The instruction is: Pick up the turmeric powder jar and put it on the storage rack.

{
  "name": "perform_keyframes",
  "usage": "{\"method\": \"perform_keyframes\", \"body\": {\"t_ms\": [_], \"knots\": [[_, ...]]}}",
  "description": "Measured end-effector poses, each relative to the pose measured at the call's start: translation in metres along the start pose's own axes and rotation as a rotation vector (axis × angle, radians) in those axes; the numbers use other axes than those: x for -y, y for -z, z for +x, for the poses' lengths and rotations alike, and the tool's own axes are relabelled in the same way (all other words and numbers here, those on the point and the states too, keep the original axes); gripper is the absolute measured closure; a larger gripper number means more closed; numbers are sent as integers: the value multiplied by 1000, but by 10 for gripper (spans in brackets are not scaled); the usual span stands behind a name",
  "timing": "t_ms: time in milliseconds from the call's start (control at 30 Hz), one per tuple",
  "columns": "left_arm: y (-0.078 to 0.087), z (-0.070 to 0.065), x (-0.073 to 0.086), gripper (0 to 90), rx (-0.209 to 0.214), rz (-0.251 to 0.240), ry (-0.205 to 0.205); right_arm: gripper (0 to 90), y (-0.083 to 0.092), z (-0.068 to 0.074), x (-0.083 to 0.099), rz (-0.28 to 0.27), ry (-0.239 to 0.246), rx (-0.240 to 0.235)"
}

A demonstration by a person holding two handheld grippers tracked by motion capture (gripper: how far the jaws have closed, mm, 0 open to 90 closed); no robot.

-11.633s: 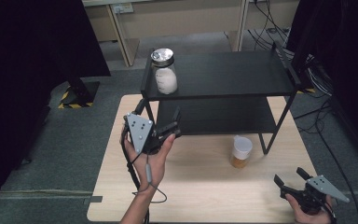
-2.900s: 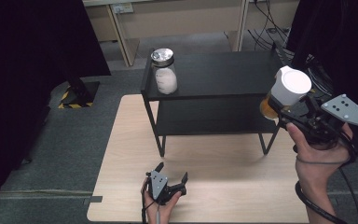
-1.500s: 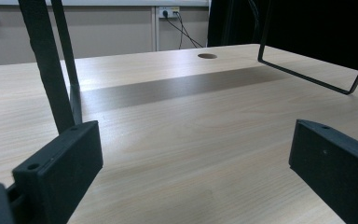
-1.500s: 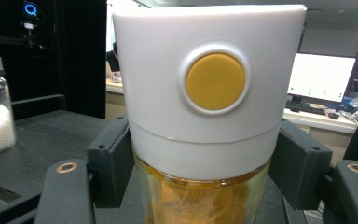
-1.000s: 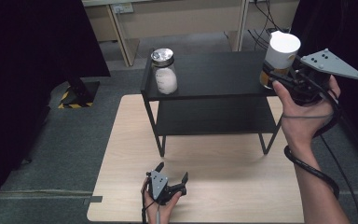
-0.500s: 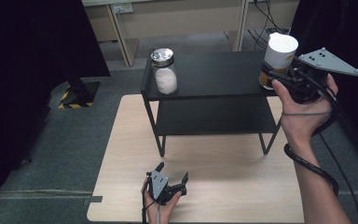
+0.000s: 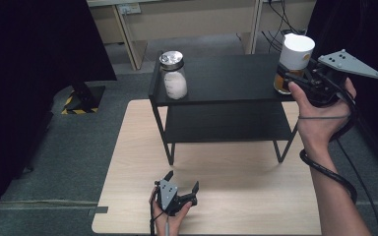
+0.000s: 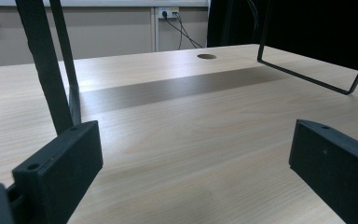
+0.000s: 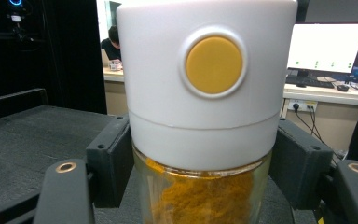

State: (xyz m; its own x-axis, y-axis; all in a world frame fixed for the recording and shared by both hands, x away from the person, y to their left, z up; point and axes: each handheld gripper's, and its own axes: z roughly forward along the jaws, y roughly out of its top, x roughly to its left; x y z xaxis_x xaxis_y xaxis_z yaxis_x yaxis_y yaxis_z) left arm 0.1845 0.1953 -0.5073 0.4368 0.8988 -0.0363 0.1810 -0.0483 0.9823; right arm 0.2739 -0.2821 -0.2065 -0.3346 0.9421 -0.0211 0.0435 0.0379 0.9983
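- High view: the right gripper (image 7: 295, 81) holds a clear glass jar of orange powder with a tall white cap (image 7: 292, 61), its fingers closed on the glass just under the cap. The jar stands upright over the right end of the top board of a black two-tier metal shelf (image 7: 226, 81); whether its base already touches the board I cannot tell. Gripping low on the body keeps the heavy cap from tipping, which I judge suits a placing move.
- At the shelf's left end stands a clear glass jar of white powder with a shiny metal lid (image 7: 173, 76), well apart from the held jar, so there is room to set it down.
- The left gripper (image 7: 179, 189) rests low at the near edge of the pale wooden desk (image 7: 226, 187), fingers spread wide and holding nothing, kept out of the way.
- Left gripper view: its black fingers (image 8: 60, 163) stand wide apart over bare wood grain; thin black shelf legs (image 8: 44, 65) rise to the left, and a cable hole shows farther off.
- Right gripper view: the fingers (image 9: 109, 158) press both sides of the jar (image 9: 205, 93), whose cap carries a round yellow button; the shelf's dark matte top lies beneath.
- Room: grey carpet floor, black curtains to both sides, and a lit monitor on a far desk.
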Motion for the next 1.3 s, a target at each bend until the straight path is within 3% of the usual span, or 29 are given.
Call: {"method": "perform_keyframes", "body": {"t_ms": [367,867,1000,1133,1300], "knots": [[0,0,0,22,-1,0,-2,305,-2,-4,0,1,-23,-5],[0,0,0,22,0,0,-1,290,-3,-4,-2,6,-12,-6],[0,0,0,21,0,-1,-2,185,-3,-4,-3,9,-14,7],[0,0,0,21,0,-2,-1,42,-1,0,2,-26,-15,25],[0,-1,0,21,-1,-2,-3,25,4,-3,1,-15,-5,12]]}}
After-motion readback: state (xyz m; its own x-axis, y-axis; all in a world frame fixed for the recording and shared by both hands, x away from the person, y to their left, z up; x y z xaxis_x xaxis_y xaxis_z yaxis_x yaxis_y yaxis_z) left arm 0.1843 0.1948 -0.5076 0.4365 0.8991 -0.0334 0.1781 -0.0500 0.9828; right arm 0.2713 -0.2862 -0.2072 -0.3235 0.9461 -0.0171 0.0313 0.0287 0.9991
